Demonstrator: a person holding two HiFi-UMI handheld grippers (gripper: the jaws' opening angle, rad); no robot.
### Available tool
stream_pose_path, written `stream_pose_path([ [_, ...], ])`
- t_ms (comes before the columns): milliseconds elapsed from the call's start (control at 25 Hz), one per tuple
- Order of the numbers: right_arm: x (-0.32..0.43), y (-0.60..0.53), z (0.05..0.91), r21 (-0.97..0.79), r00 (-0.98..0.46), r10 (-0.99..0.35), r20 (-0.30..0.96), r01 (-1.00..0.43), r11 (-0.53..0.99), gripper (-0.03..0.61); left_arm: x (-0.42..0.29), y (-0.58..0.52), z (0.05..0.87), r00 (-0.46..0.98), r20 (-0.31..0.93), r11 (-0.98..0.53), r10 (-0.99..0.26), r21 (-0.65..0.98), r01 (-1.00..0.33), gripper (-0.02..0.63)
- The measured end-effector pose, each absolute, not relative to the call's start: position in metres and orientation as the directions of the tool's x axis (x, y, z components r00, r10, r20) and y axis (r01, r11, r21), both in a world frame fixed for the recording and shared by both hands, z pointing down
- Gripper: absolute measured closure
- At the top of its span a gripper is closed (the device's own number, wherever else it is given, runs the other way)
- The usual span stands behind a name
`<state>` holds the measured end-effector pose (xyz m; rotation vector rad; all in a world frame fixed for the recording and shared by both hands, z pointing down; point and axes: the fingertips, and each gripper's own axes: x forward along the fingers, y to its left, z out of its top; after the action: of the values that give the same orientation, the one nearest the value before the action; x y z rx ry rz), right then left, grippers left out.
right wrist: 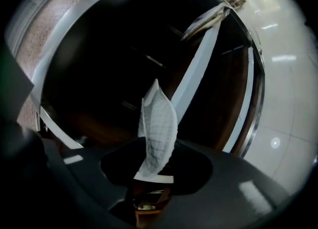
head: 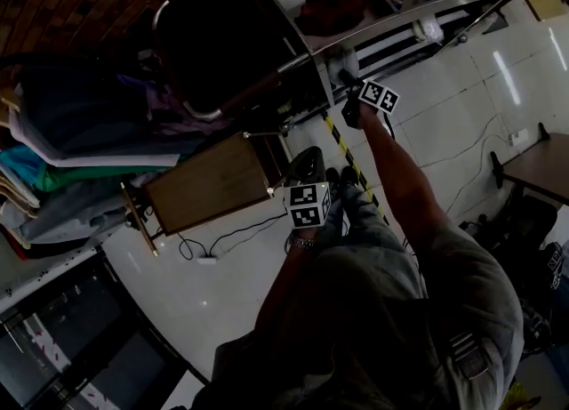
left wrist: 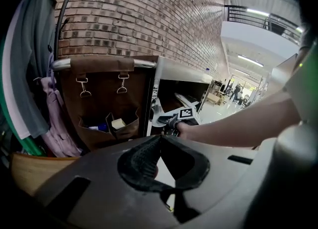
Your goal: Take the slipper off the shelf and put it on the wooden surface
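Observation:
A white slipper (right wrist: 158, 128) with a grid-patterned sole stands up between the jaws of my right gripper (right wrist: 152, 172), which is shut on it. The dark inside of the metal shelf cart (right wrist: 124, 74) lies right behind it. In the head view the right gripper (head: 363, 97) is held out at the cart's lower shelf (head: 391, 21). My left gripper (head: 307, 181) hangs lower, near the right end of the wooden surface (head: 209, 184). In its own view the left gripper (left wrist: 159, 141) has its tips together and holds nothing; the right gripper (left wrist: 185, 116) shows ahead of it.
Clothes (head: 89, 132) hang on a rack at the left, above the wooden surface. A brown fabric organiser (left wrist: 99, 99) hangs on the cart's side. A dark red item (head: 329, 4) lies on the cart's upper shelf. A cable (head: 222, 239) and striped tape (head: 351, 164) cross the floor.

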<state>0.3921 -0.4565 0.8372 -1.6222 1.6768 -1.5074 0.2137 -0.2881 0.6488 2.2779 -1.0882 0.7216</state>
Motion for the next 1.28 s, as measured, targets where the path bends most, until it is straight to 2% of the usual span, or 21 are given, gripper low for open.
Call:
stream_pose_path([
  [80,0.39,-0.462,0.823,-0.846,-0.274,-0.891,0.363,-0.498,-0.192,0.477,0.212,-0.291,0.65,0.535,0.648,-0.545,-0.542,0.214,-0.811,0.609],
  [200,0.394,-0.452,0.796,-0.762,-0.233,-0.888,0.396,-0.623,-0.176,0.506,0.213,-0.292,0.647,0.535,0.642,-0.545,-0.549,0.21,-0.812,0.609],
  [520,0.422,-0.34,0.741,-0.446,-0.08,-0.827,0.557,-0.869,-0.216,0.52,0.241,-0.293,0.623,0.566,0.598,-0.579,-0.568,0.199,-0.791,0.609],
  [600,0.428,-0.309,0.73,-0.408,-0.047,-0.828,0.559,-0.885,-0.225,0.521,0.251,-0.289,0.619,0.579,0.589,-0.593,-0.564,0.199,-0.78,0.609],
  [800,0.424,-0.23,0.705,-0.469,-0.038,-0.847,0.531,-0.845,-0.256,0.522,0.261,-0.267,0.615,0.595,0.595,-0.62,-0.54,0.197,-0.759,0.609],
  [920,0.414,-0.196,0.693,-0.442,-0.037,-0.85,0.525,-0.865,-0.236,0.522,0.254,-0.259,0.612,0.588,0.592,-0.612,-0.551,0.193,-0.767,0.609],
  [1280,0.305,-0.135,0.674,-0.464,-0.153,-0.853,0.499,-0.878,-0.114,0.522,0.145,-0.227,0.609,0.472,0.59,-0.493,-0.655,0.141,-0.859,0.609],
])
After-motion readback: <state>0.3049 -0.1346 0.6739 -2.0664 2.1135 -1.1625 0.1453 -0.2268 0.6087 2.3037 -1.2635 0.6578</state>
